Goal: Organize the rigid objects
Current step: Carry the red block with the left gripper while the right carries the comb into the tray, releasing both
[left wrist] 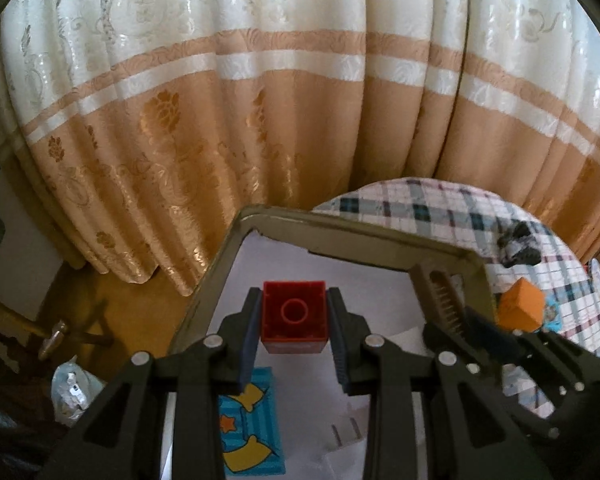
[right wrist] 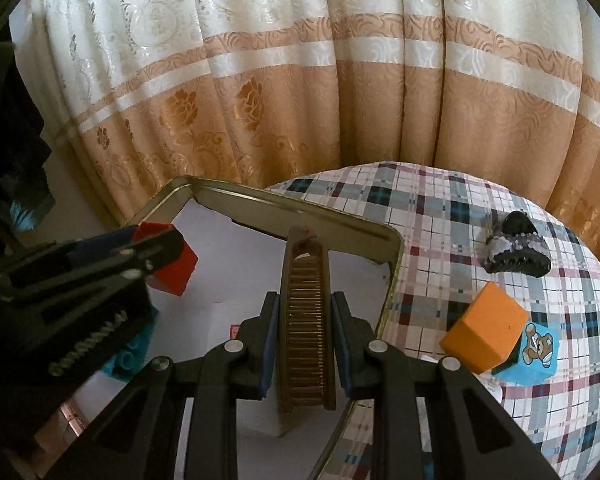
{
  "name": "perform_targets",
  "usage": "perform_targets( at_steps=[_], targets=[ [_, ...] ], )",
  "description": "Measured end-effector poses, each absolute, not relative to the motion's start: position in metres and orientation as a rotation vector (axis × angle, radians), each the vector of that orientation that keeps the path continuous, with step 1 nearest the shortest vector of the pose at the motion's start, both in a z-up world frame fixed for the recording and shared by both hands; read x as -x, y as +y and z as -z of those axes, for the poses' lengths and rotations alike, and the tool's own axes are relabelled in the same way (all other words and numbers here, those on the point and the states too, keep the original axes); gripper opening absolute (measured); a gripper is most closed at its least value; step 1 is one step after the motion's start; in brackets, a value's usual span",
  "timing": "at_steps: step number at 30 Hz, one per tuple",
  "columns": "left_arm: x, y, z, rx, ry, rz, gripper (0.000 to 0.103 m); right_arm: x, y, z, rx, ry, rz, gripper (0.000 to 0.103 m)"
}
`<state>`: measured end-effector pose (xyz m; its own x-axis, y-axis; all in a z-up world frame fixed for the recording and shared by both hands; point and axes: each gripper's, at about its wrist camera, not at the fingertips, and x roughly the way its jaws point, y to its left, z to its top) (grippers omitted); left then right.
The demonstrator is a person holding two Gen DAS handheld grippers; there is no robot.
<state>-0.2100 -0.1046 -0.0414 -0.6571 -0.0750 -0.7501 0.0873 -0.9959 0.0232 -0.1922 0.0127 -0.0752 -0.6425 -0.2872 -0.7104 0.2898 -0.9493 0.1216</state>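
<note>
Carrying pieces over to the metal tin looks like the step in hand: both claws hang above its white-lined floor with something clamped. The left gripper is closed to the width of a red brick, its pads flat on two opposite sides, hollow underside facing the camera. The right gripper is closed narrowly on a brown comb, which runs forward between the fingers toward the far wall of the tin. A blue patterned brick already lies inside, below the left claw. On the plaid cloth outside, an orange cube rests touching a blue bear block, with a dark hair clip beyond. Next, I judge, each claw must lower and spread its fingers, taking care to set the pieces down apart.
</note>
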Motion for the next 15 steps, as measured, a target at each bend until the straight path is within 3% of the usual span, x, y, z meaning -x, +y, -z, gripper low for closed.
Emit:
perform_targets(
  at_steps=[2, 3, 4, 5, 6, 8, 9, 11, 15],
  targets=[
    [0.212, -0.106, 0.043, -1.264, 0.027, 2.768, 0.031, 0.193, 0.012, 0.075, -1.109, 0.005, 2.573, 0.028],
    [0.212, -0.108, 0.043, -1.262, 0.03, 2.762, 0.039, 0.194, 0.011, 0.075, -1.106, 0.0, 2.558, 0.028],
    [0.212, -0.109, 0.042, -1.262, 0.033, 2.756, 0.048, 0.194, 0.011, 0.075, -1.107, -0.012, 2.537, 0.03],
    [0.211, -0.109, 0.041, -1.259, 0.043, 2.762, 0.071, 0.194, 0.012, 0.075, -1.111, -0.037, 2.515, 0.035],
    [0.208, -0.109, 0.036, -1.241, 0.056, 2.779, 0.088, 0.194, 0.014, 0.074, -1.112, -0.055, 2.509, 0.042],
    [0.201, -0.107, 0.025, -1.172, 0.046, 2.82, 0.1, 0.189, 0.021, 0.066, -1.088, -0.111, 2.505, 0.058],
    [0.196, -0.104, 0.019, -1.122, 0.019, 2.838, 0.102, 0.185, 0.024, 0.061, -1.058, -0.13, 2.515, 0.069],
    [0.185, -0.099, 0.006, -1.033, -0.03, 2.865, 0.103, 0.172, 0.033, 0.046, -0.971, -0.137, 2.567, 0.077],
    [0.17, -0.103, -0.008, -0.978, -0.038, 2.817, 0.103, 0.15, 0.047, 0.03, -0.889, -0.124, 2.654, 0.078]
  ],
)
